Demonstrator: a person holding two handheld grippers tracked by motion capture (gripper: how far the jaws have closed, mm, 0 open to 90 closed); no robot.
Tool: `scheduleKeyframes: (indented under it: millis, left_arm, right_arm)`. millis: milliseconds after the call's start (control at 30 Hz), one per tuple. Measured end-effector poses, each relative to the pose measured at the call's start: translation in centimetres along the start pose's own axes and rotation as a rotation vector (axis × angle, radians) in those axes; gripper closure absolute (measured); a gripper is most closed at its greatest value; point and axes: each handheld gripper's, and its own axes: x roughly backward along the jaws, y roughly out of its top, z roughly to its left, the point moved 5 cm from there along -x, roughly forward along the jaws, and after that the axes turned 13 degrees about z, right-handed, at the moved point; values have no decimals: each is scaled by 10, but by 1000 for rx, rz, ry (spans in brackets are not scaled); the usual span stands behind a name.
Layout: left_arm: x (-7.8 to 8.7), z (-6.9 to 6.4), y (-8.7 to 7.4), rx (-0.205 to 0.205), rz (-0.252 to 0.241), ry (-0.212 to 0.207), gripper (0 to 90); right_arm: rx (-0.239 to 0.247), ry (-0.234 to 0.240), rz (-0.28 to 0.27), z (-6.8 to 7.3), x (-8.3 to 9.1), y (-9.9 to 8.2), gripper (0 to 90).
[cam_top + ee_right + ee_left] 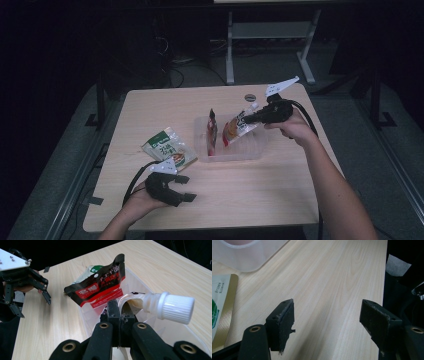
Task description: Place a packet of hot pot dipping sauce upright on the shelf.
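Observation:
My right gripper point(246, 119) is shut on the top edge of a spouted pouch point(236, 128) and holds it tilted over a clear plastic container point(250, 152) at mid-table. In the right gripper view the jaws point(119, 311) pinch the pouch beside its white screw cap point(176, 308). A red and black packet point(212, 131) stands upright in the container's left part point(100, 286). A green and white packet point(169, 149) lies flat on the table left of the container. My left gripper point(184, 189) rests open near the front left, with bare table between its jaws point(327, 317).
A small dark round lid point(250, 97) lies near the table's far edge. The left gripper view catches the container's corner point(244, 257) and the green packet's edge point(222, 300). Dark floor and a metal frame point(270, 45) lie beyond the table.

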Motion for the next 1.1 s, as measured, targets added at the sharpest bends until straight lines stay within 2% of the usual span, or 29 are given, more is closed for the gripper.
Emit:
scheduleKeyframes:
  millis: [1100]
  left_arm:
    - [-2,0,-1,-6,22,1,275]
  right_arm:
    - [-18,10,-5,1,-24,7,890]
